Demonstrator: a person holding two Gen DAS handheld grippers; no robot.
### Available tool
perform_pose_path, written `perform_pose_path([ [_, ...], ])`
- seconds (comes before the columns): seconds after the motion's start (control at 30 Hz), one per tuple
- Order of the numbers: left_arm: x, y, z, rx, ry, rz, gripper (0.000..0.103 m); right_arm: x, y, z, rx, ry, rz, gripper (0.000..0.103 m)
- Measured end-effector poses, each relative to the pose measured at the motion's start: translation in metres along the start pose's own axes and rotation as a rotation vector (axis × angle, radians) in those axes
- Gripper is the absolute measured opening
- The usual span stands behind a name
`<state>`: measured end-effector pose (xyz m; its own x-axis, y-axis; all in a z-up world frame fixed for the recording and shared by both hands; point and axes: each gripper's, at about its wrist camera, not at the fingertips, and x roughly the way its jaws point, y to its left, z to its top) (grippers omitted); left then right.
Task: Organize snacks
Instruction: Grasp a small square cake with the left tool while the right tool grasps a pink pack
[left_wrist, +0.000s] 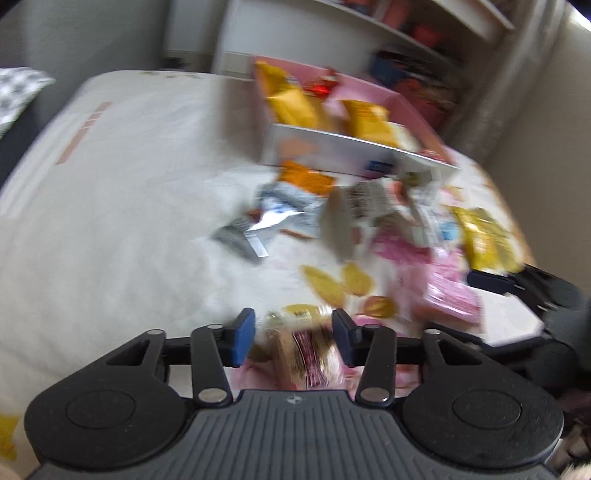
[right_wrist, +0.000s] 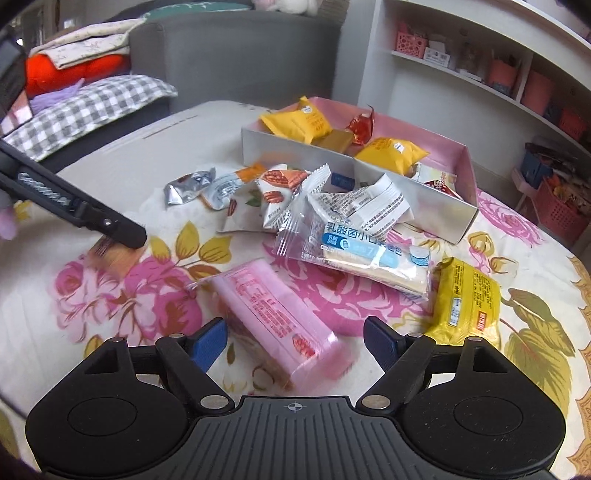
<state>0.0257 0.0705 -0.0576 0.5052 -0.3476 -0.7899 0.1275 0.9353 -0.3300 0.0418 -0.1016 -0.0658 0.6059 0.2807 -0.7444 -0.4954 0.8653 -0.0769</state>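
A glossy pink packet (right_wrist: 280, 325) lies loose between the right tool's (right_wrist: 295, 345) parted pads. At twelve o'clock, crinkly wrappers (right_wrist: 280, 192) crowd the pink-lined box (right_wrist: 466, 162). The left tool (left_wrist: 293, 341) clamps a brownish packet (left_wrist: 306, 354), blurred.

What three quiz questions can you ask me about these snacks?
1. True or false: the pink-lined box holds yellow packets.
2. Which packet lies between the right gripper's open fingers: A pink, B silver, C yellow?
3. Fill in: the cloth under the snacks is printed with ____.
Key: 1 true; 2 A, the pink packet; 3 flowers.
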Motion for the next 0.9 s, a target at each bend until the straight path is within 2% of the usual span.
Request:
perform_pose_path([
  [0.03,0.000,-0.001,0.001,0.016,-0.007,-0.013,0.036,0.002,0.000,0.002,0.016,0.003,-0.005,0.079],
  [0.1,0.001,-0.005,0.002,0.052,-0.020,-0.004,0.038,0.007,0.001,0.005,0.045,0.012,-0.006,0.079],
  [0.17,0.000,-0.007,0.002,0.061,-0.029,0.002,0.049,0.008,0.003,0.006,0.050,0.018,0.007,0.068],
  [0.23,-0.003,-0.012,0.000,0.073,-0.035,-0.012,0.063,0.007,0.005,0.006,0.048,0.017,0.017,0.066],
  [0.4,-0.004,-0.024,-0.006,0.130,-0.025,0.000,0.067,0.003,0.002,0.004,0.066,0.018,0.028,0.060],
  [0.47,-0.001,-0.027,-0.009,0.143,-0.004,0.015,0.066,0.001,0.000,0.003,0.076,0.019,0.033,0.059],
  [0.53,0.002,-0.029,-0.012,0.163,0.022,0.029,0.057,-0.002,0.000,0.002,0.090,0.024,0.038,0.055],
  [0.7,0.004,-0.034,-0.018,0.195,0.050,0.047,0.049,-0.007,0.005,0.000,0.105,0.041,0.062,0.052],
  [0.9,0.007,-0.036,-0.019,0.222,0.046,0.100,0.039,-0.007,0.011,0.003,0.137,0.046,0.084,0.049],
])
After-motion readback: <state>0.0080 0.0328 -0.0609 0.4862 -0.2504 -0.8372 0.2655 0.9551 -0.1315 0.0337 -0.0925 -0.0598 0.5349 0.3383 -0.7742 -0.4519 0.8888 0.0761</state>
